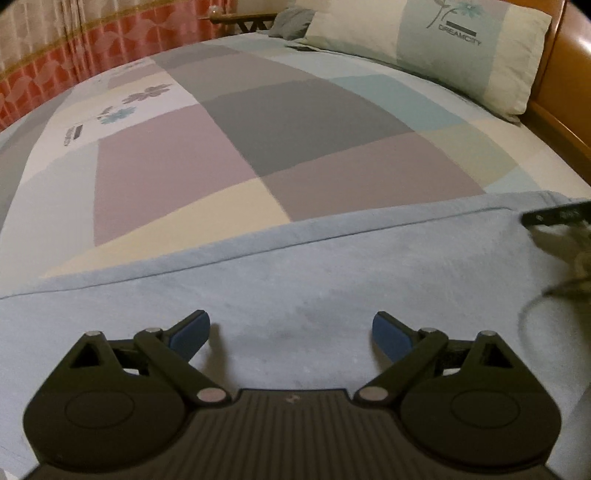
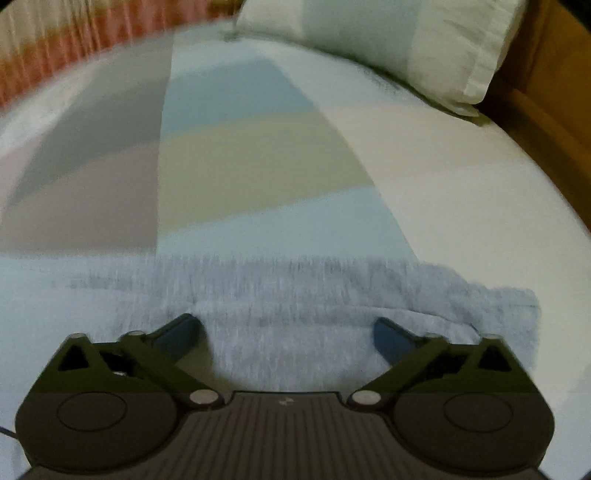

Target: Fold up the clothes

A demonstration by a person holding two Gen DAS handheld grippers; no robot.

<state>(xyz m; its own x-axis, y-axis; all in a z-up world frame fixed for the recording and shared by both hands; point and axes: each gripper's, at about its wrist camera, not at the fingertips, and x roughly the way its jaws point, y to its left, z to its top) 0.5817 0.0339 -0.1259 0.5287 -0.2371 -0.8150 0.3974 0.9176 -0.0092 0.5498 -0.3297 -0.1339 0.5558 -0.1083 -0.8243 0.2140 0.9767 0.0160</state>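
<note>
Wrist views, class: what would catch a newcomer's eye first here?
First, the pale blue cloth spread across the near side of the bed, under both open tongs: left and right. Beyond it lies the patchwork bedsheet, with a pillow at the far right.

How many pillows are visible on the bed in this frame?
1. The pillow lies at the far right of the bed, beside the wooden bed frame. A grey bundle left of it may hide another.
</note>
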